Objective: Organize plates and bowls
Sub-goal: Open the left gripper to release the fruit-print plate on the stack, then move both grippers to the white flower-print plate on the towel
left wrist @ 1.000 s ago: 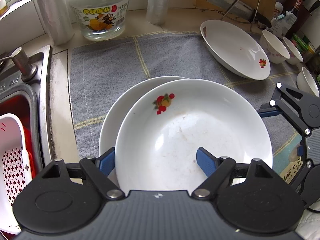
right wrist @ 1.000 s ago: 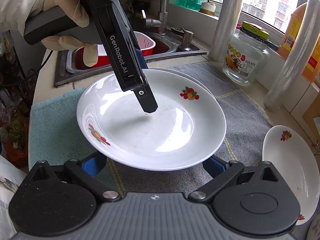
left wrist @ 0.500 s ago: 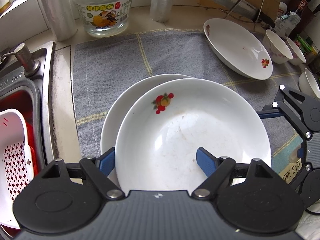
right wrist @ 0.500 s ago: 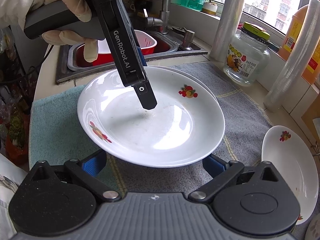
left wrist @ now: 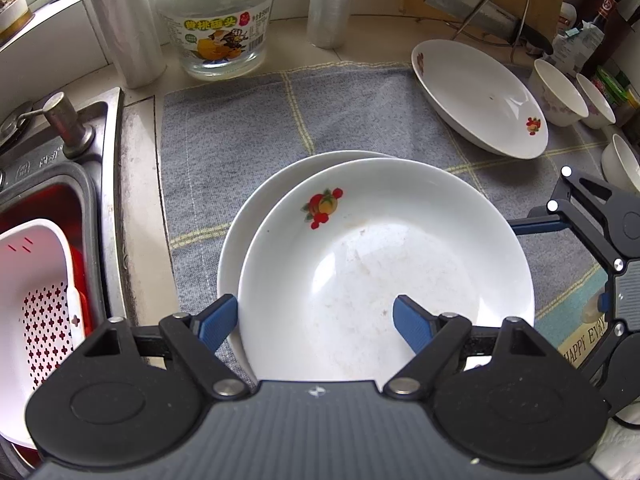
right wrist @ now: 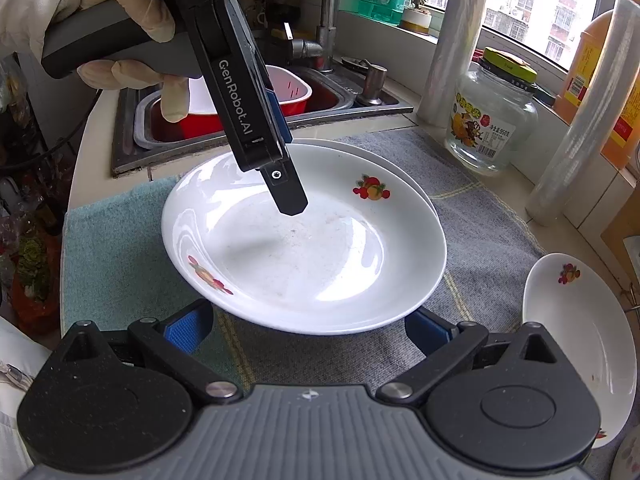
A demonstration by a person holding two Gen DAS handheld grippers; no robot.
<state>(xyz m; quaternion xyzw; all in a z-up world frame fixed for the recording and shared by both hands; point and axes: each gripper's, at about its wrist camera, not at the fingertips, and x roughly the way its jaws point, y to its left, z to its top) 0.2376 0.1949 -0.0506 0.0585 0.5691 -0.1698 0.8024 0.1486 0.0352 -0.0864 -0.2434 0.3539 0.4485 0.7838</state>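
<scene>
Grey woven cloth [left wrist: 248, 128] carries two stacked glossy white ceramic plates [left wrist: 384, 264]. Left gripper [left wrist: 316, 322] straddles the top rim, jaws just widened, unclamped. Right gripper [right wrist: 310, 330] stands apart, empty.

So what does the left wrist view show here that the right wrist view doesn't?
Only the left wrist view shows the cleaver on its wire rack and the small bowls at the far right. Only the right wrist view shows the gloved hand holding the left gripper, the tap and the window. Both show the stacked plates, the third plate, the glass jar and the sink basket.
</scene>
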